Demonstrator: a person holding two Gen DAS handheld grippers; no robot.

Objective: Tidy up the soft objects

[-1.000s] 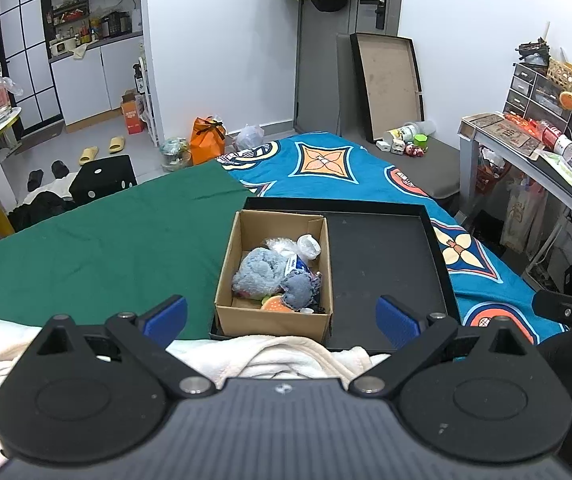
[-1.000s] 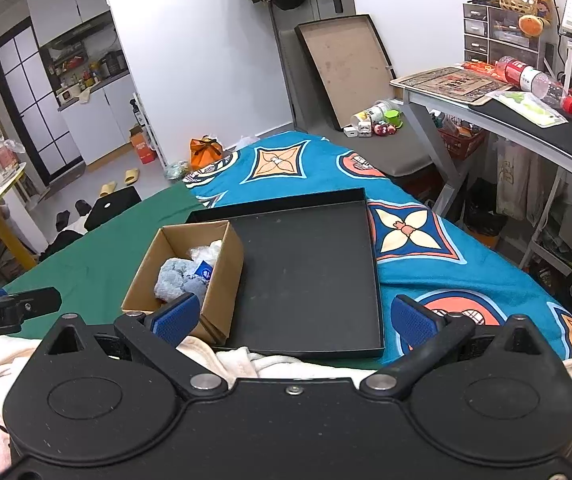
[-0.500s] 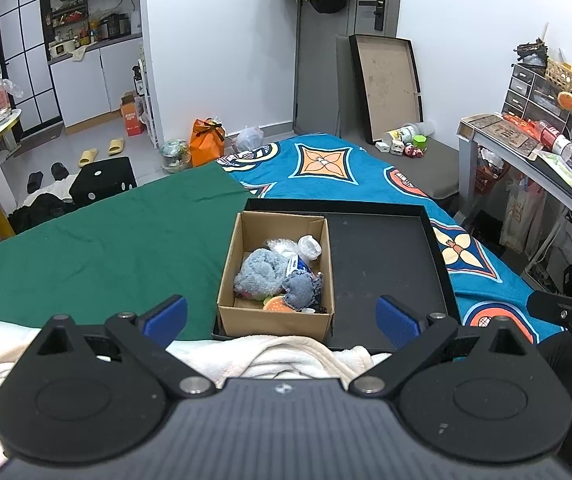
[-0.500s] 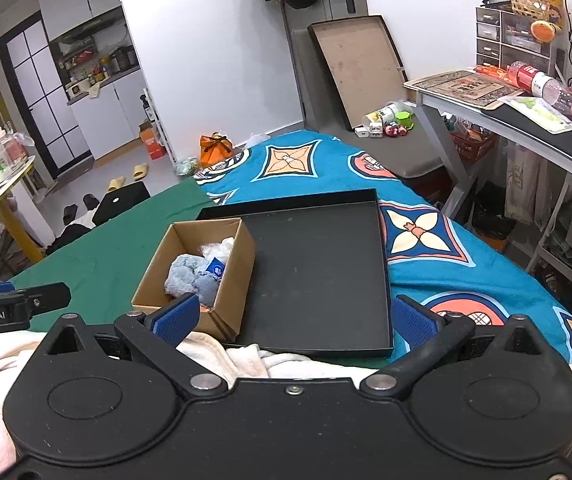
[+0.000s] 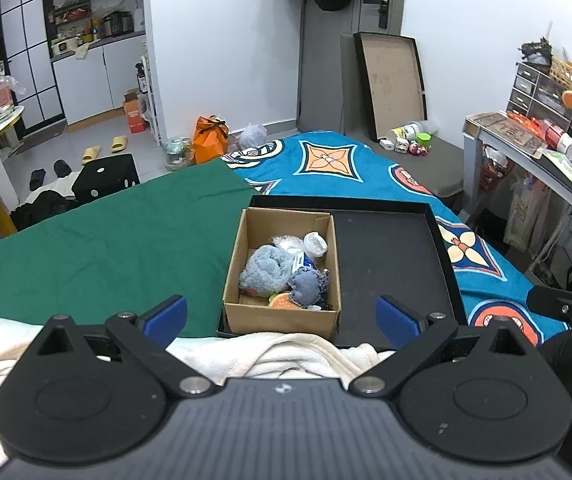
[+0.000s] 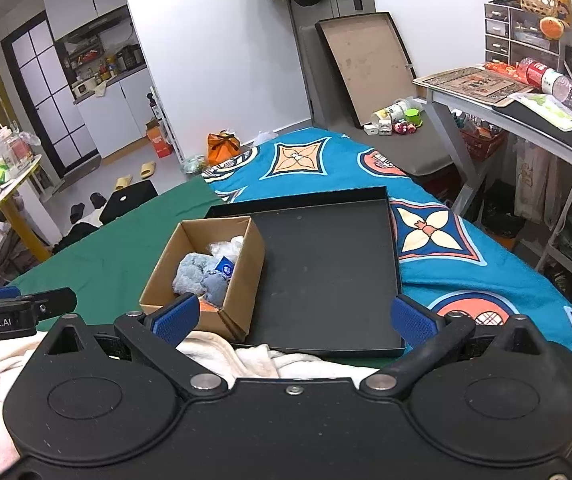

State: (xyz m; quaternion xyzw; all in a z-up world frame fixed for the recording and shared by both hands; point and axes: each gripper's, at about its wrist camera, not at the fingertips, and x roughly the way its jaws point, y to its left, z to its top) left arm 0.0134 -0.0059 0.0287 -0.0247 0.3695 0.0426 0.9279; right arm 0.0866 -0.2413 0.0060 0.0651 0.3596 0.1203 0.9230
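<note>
Both grippers hung with fingers spread wide and nothing between them: the left gripper [image 5: 282,316] just short of the cardboard box [image 5: 282,314], the right gripper [image 6: 293,316] short of the black tray's [image 6: 365,276] bare matte floor. The soft objects [image 5: 264,270], a fluffy blue-grey cloth, a denim-like pouch and crinkled plastic, lay heaped in the box, which stood in the tray's left part. That fitted either sorting about to start or things already gathered; I could not judge which. A rumpled cream towel [image 5: 286,354] lay nearest, beneath the fingers.
</note>
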